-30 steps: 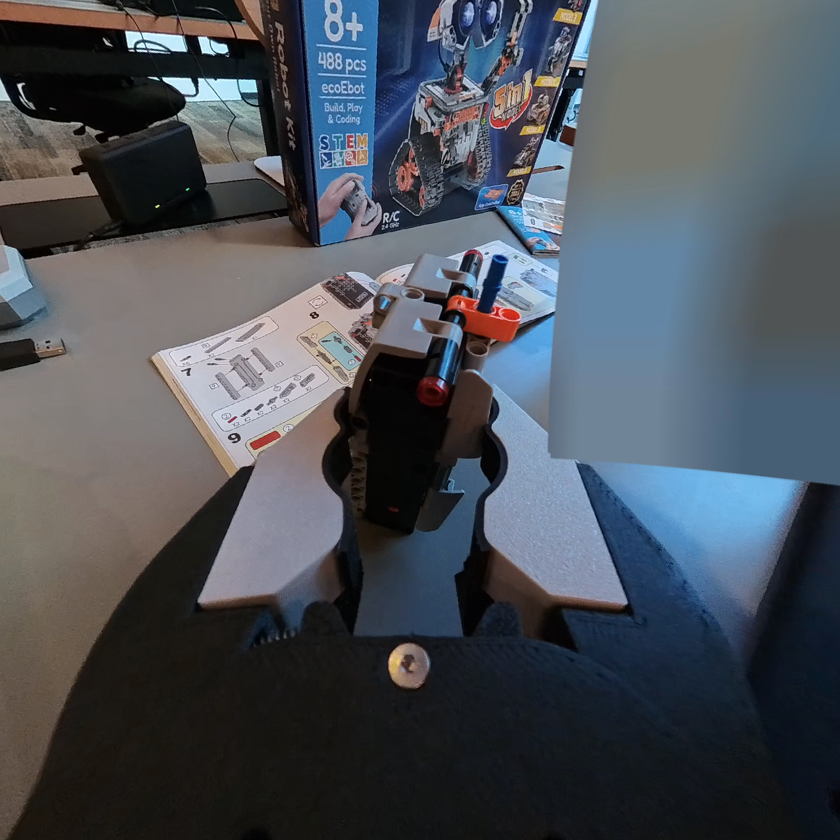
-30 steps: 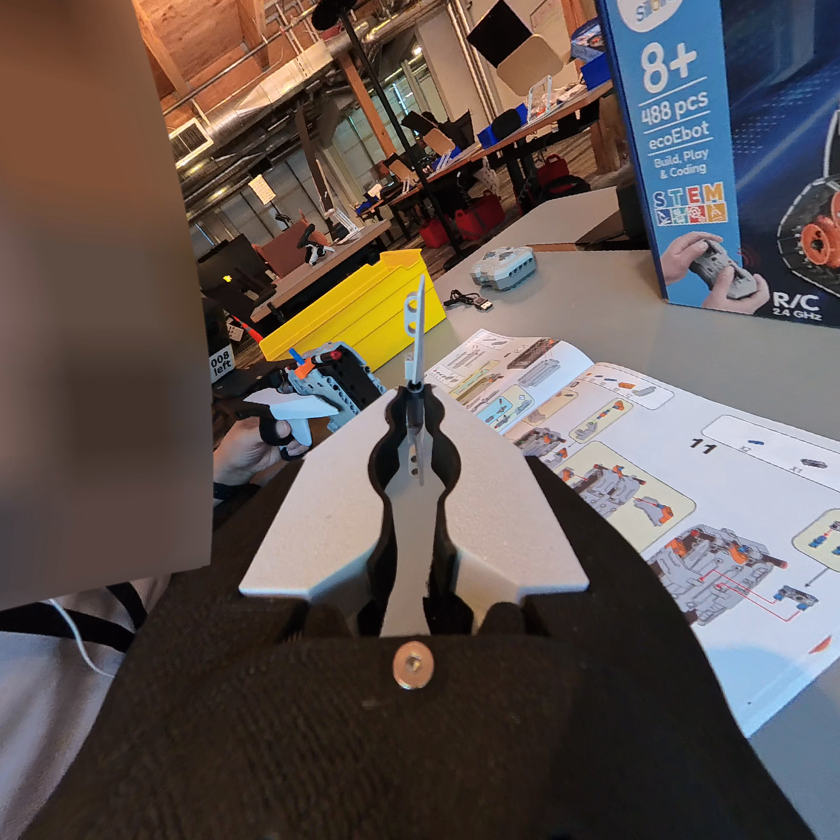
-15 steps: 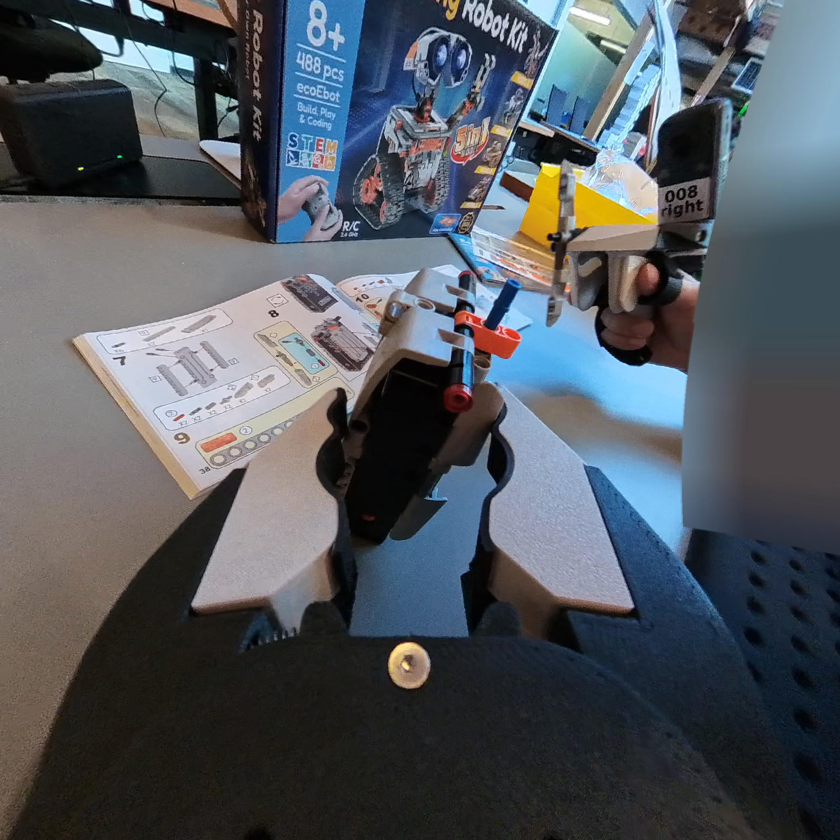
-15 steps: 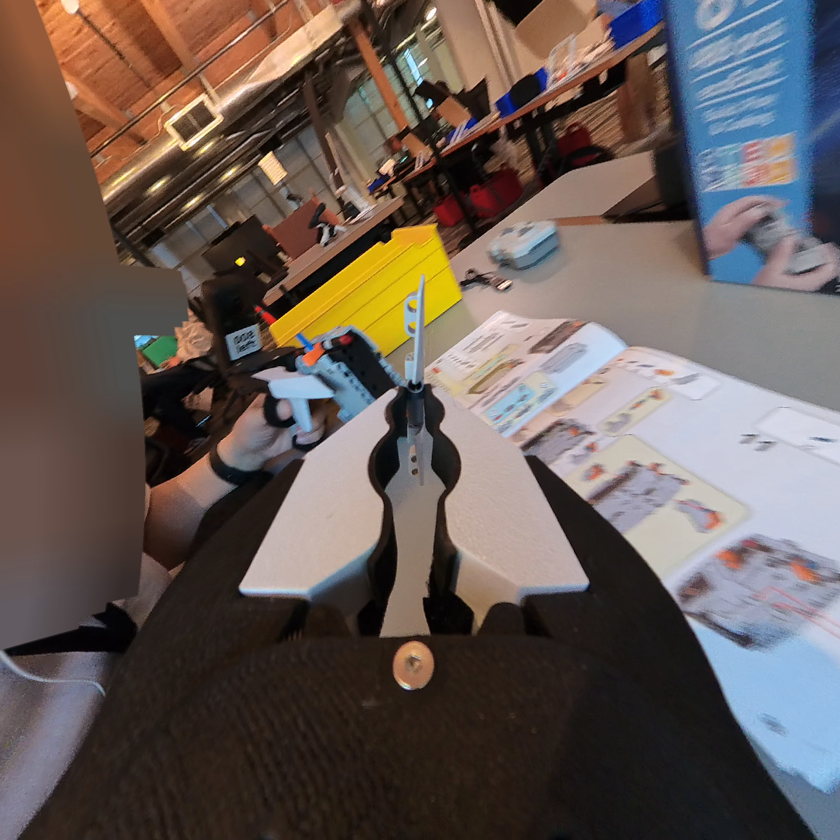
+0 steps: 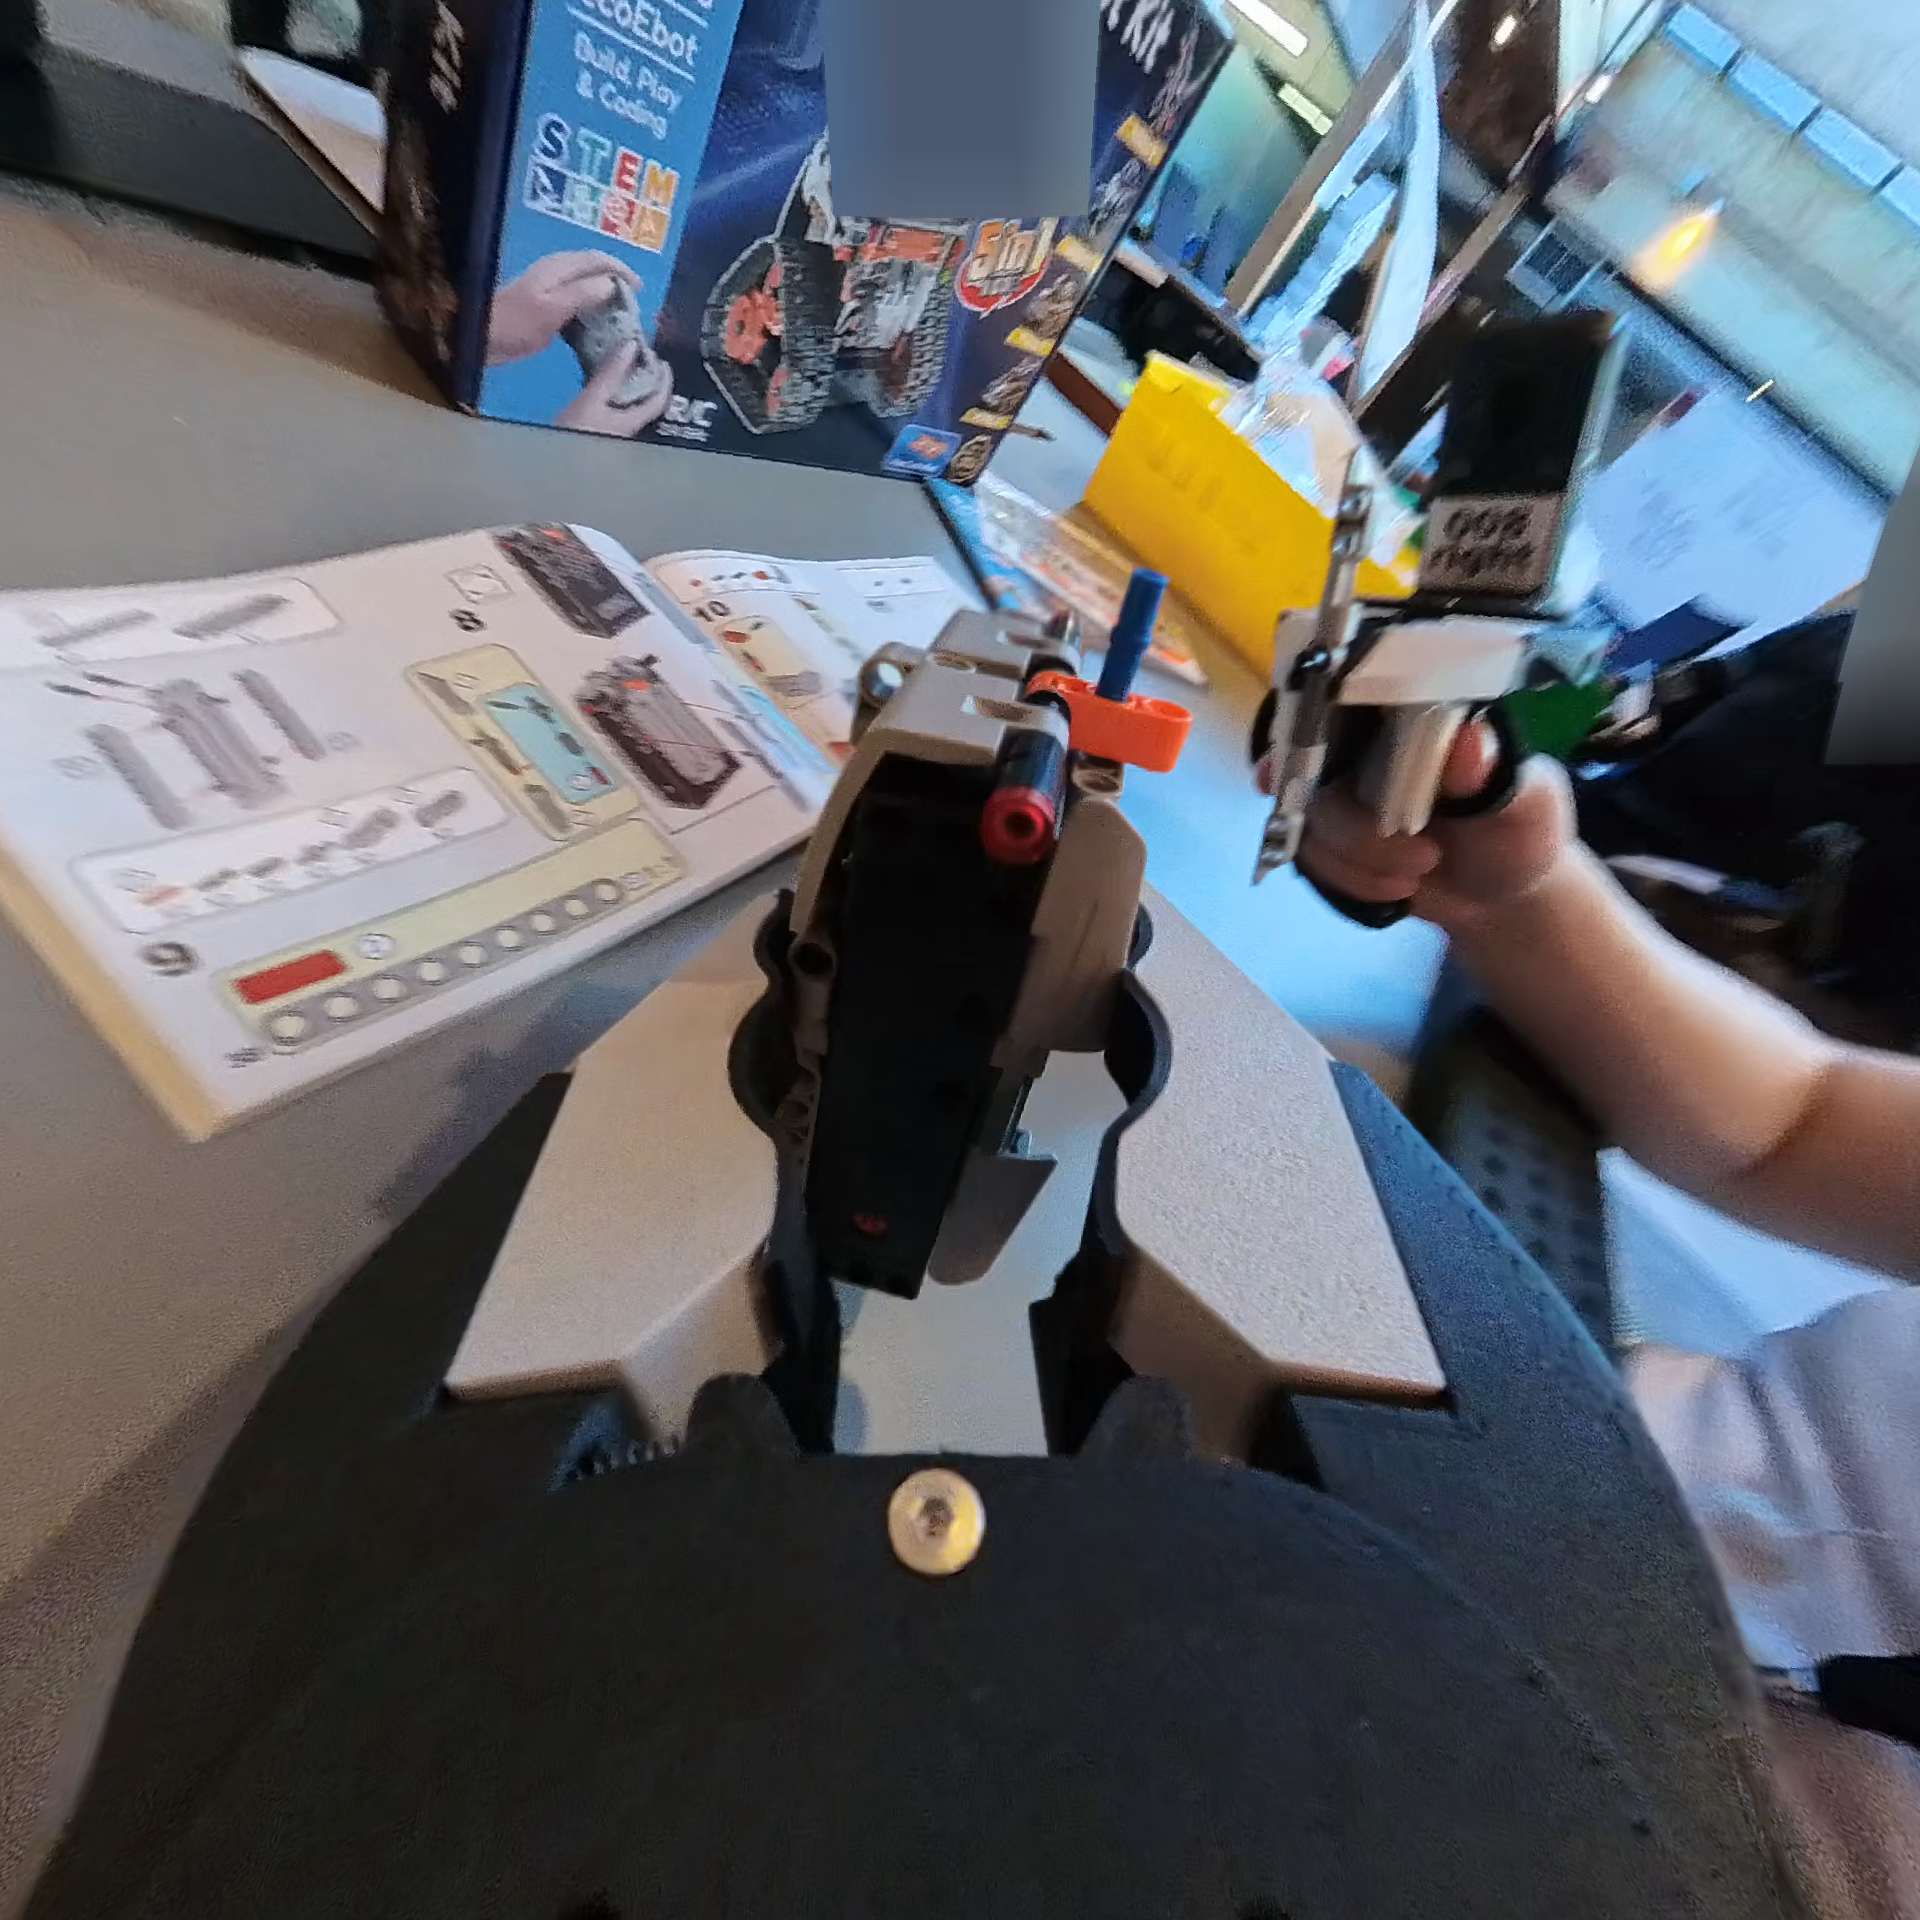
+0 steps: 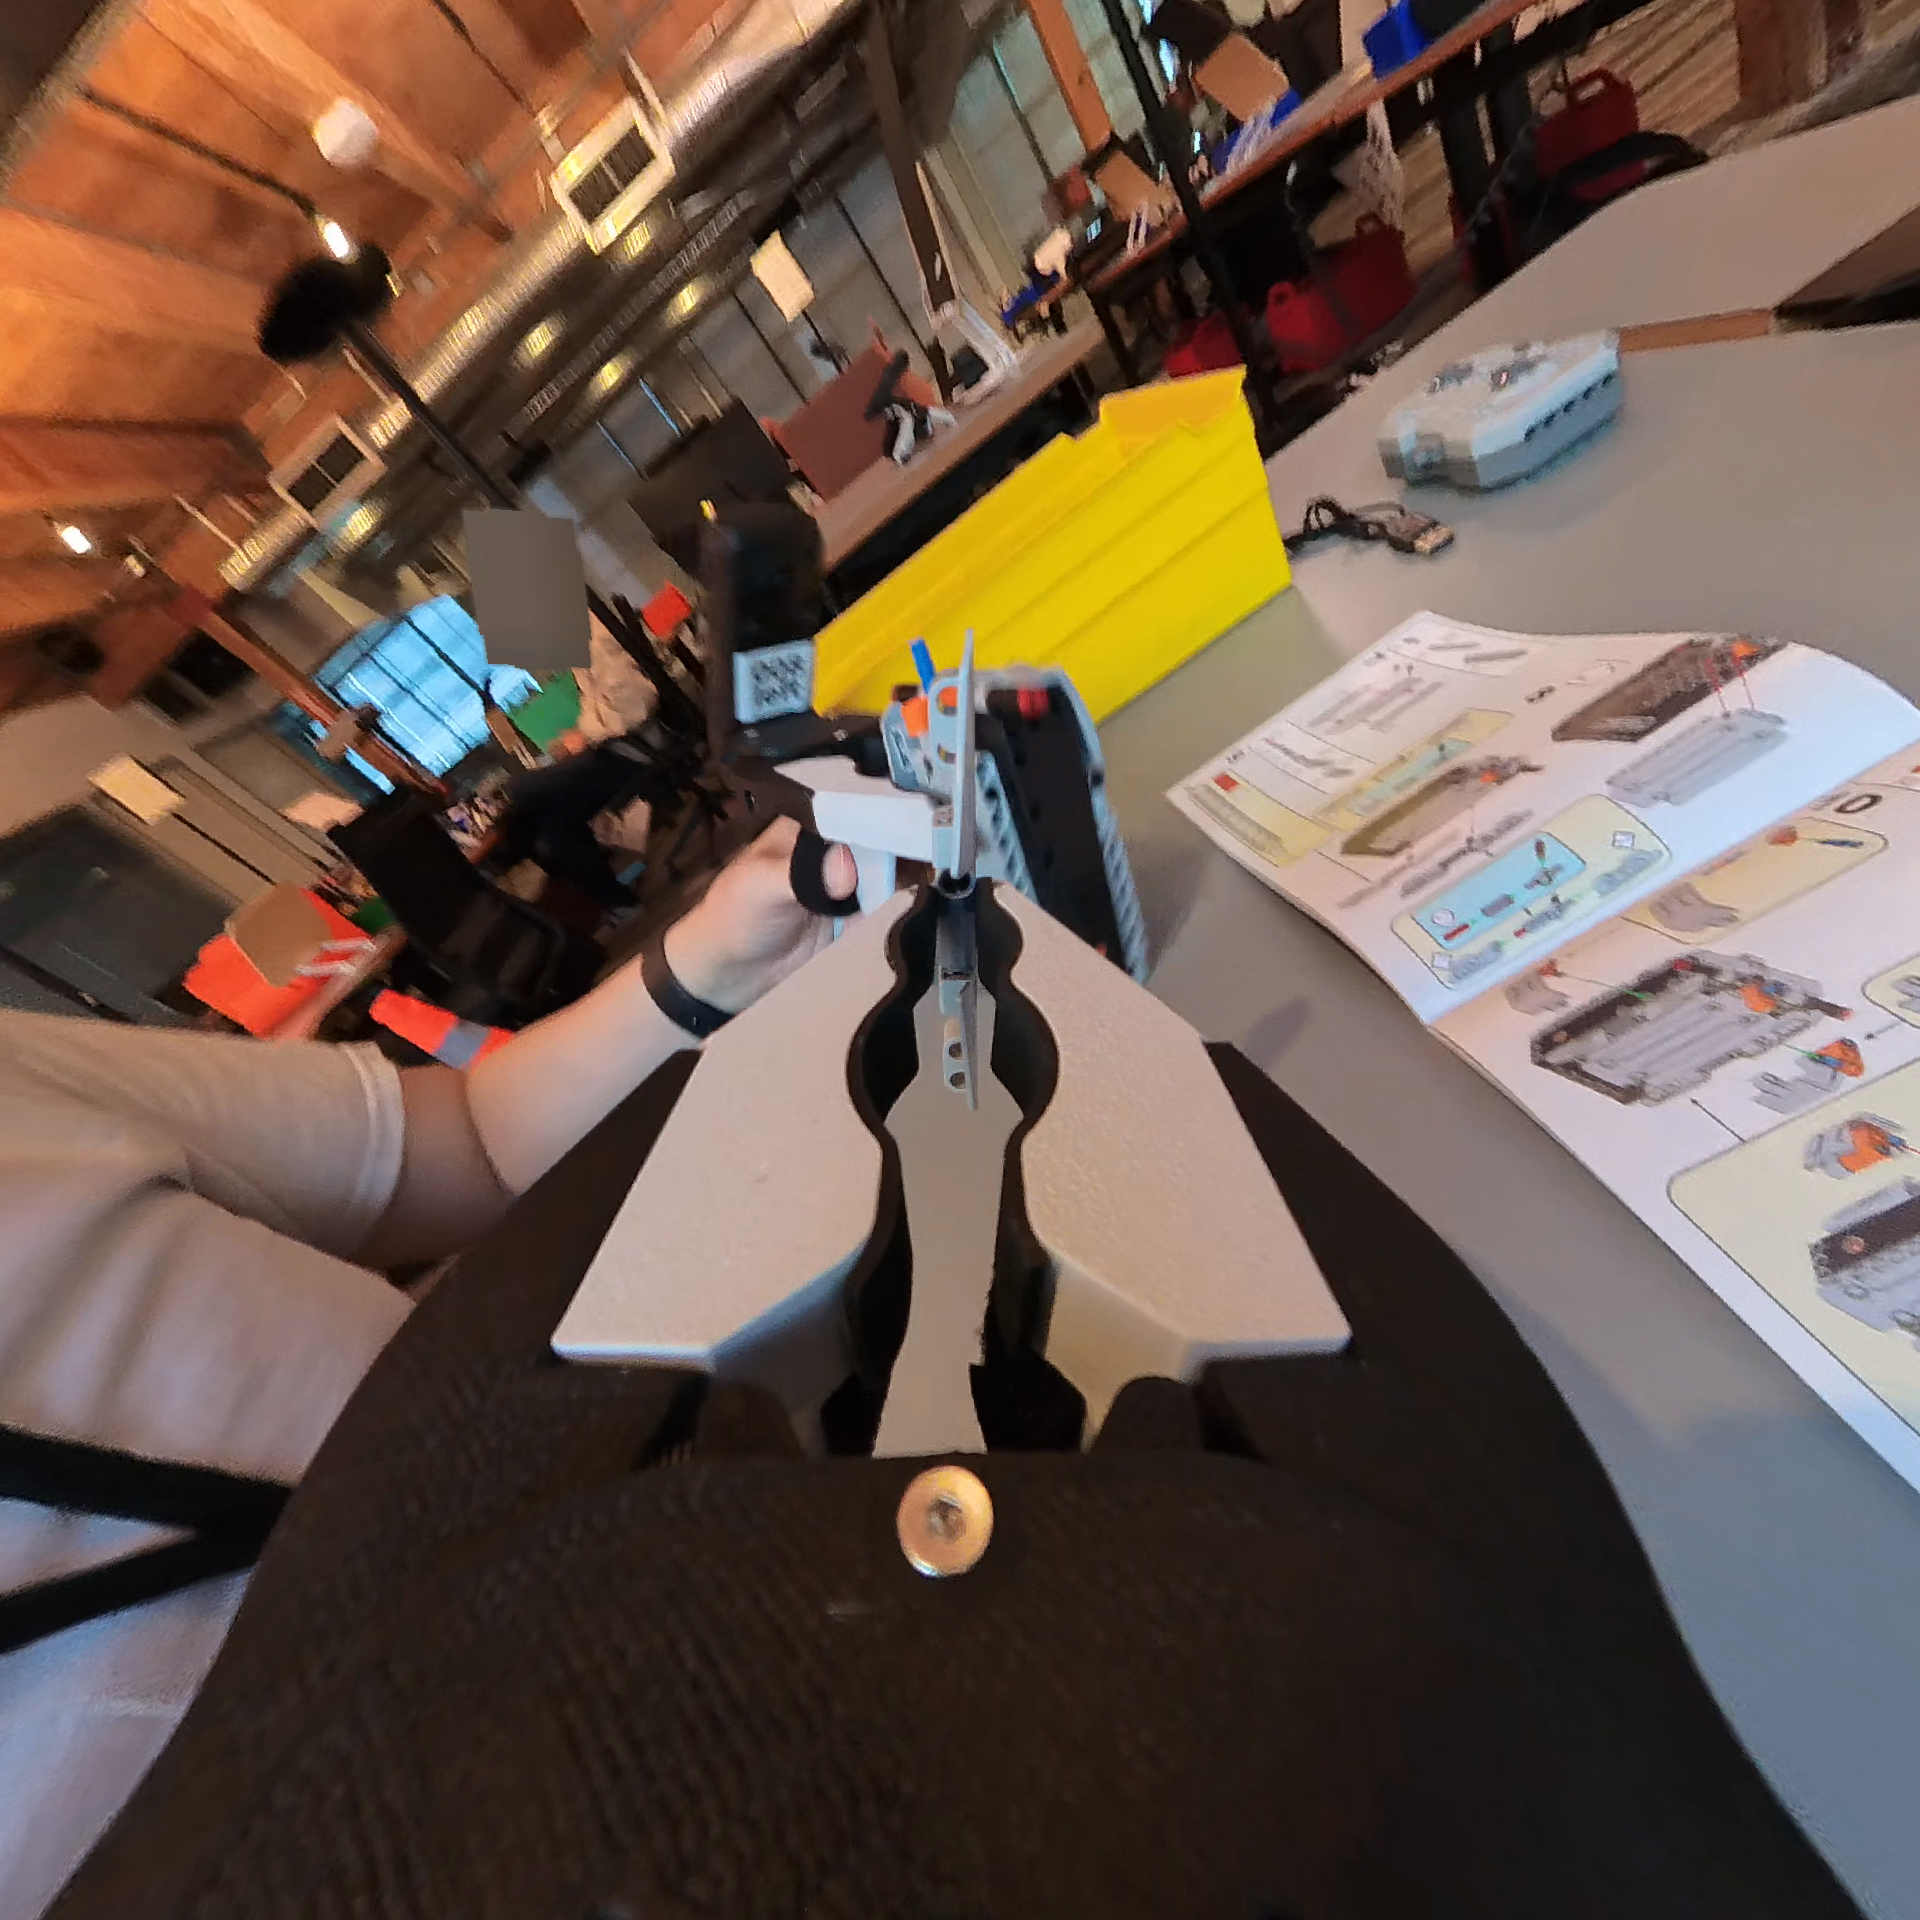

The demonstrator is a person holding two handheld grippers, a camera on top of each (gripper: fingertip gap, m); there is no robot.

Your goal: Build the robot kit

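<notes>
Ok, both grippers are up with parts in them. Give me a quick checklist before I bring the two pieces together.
1. Left gripper grip on the black and grey block assembly: ok, clamped from both sides.
2. Right gripper grip on the thin grey beam: ok, pinched, beam standing upright.
3. Blue pin in the orange connector: ok, it stands clear on top.
4. Beam and assembly apart: ok, a gap shows in the left wrist view.
5. Beam holes lined up with the pin: cannot tell, the pictures are blurred.
6. Instruction booklet open on the table: ok, clear of both grippers.
</notes>
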